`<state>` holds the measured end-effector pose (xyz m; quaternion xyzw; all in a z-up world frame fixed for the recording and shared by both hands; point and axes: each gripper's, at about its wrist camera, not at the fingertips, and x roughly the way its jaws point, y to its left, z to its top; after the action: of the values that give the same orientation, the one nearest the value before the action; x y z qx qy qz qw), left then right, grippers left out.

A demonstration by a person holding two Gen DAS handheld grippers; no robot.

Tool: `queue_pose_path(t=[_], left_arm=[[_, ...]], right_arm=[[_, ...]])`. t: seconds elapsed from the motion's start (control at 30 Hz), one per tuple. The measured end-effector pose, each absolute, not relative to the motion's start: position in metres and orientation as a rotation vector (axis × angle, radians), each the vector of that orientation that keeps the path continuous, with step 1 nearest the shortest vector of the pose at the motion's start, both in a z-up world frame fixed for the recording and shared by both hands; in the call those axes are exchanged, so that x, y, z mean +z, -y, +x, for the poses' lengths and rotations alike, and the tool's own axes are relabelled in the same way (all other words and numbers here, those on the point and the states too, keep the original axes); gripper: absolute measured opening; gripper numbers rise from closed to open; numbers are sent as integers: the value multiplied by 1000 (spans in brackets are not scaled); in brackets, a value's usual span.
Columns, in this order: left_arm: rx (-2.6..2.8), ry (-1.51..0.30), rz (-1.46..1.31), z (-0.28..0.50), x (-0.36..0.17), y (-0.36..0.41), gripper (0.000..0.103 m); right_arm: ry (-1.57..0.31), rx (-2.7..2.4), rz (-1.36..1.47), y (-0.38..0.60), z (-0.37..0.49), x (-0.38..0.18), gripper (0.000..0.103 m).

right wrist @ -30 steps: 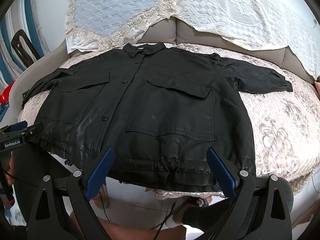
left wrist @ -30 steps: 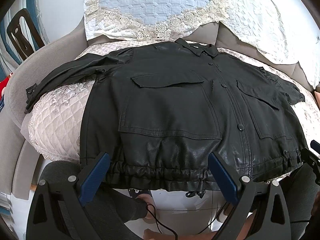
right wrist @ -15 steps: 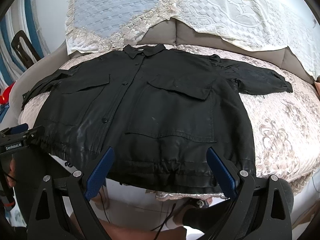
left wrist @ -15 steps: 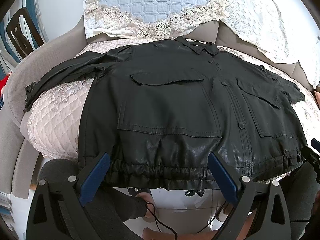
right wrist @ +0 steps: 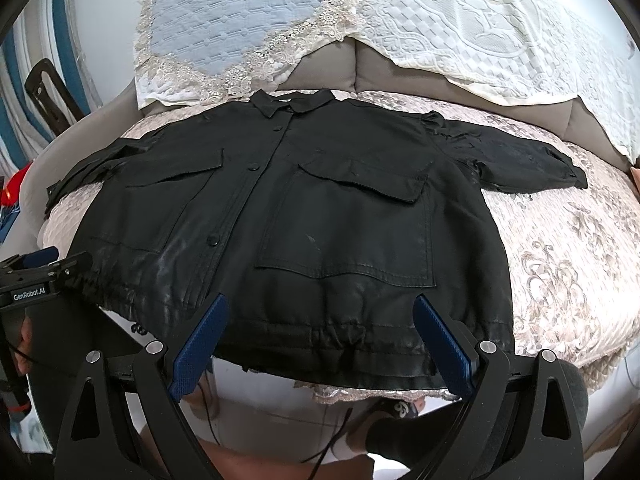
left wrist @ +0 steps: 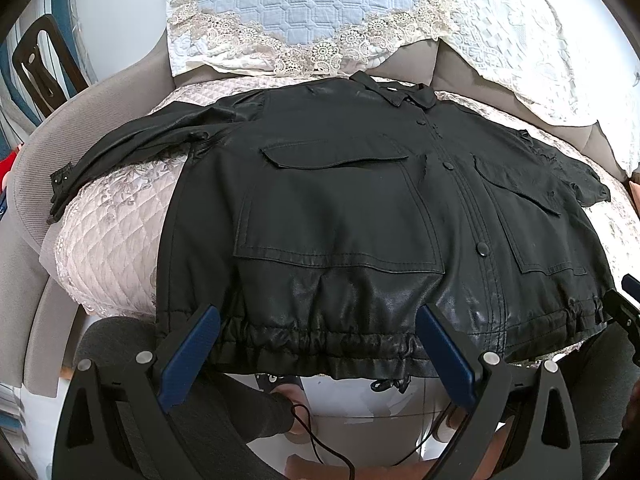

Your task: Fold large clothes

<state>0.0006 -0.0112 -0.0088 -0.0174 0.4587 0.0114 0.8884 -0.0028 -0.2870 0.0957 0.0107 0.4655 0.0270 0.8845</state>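
A black leather-look jacket [left wrist: 344,208] lies spread flat, front up, on a quilted sofa seat, collar at the far side, both sleeves out to the sides. Its gathered hem [left wrist: 320,340] hangs over the front edge. My left gripper [left wrist: 316,320] is open and empty, its blue pads either side of the left half of the hem, just in front of it. In the right wrist view the jacket [right wrist: 304,216] fills the middle. My right gripper [right wrist: 320,312] is open and empty in front of the right half of the hem [right wrist: 332,340].
The sofa seat has a pale quilted cover [right wrist: 568,264]. Lace-edged blue and white cushions [left wrist: 304,4] lean against the backrest. The grey armrest [left wrist: 36,184] is at the left. The person's legs and a cable [left wrist: 320,440] are below the seat edge.
Both grippers have moved slightly closer to the jacket's hem. The jacket has not moved and both grippers stay open.
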Motion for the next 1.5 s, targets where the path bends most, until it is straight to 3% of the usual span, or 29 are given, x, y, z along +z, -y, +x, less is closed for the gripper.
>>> queue_pose_path(t=[1.5], left_arm=[[9,-969,-47,5,-16,8,99]], right_arm=[[-961,87,26,278,4,95,94]])
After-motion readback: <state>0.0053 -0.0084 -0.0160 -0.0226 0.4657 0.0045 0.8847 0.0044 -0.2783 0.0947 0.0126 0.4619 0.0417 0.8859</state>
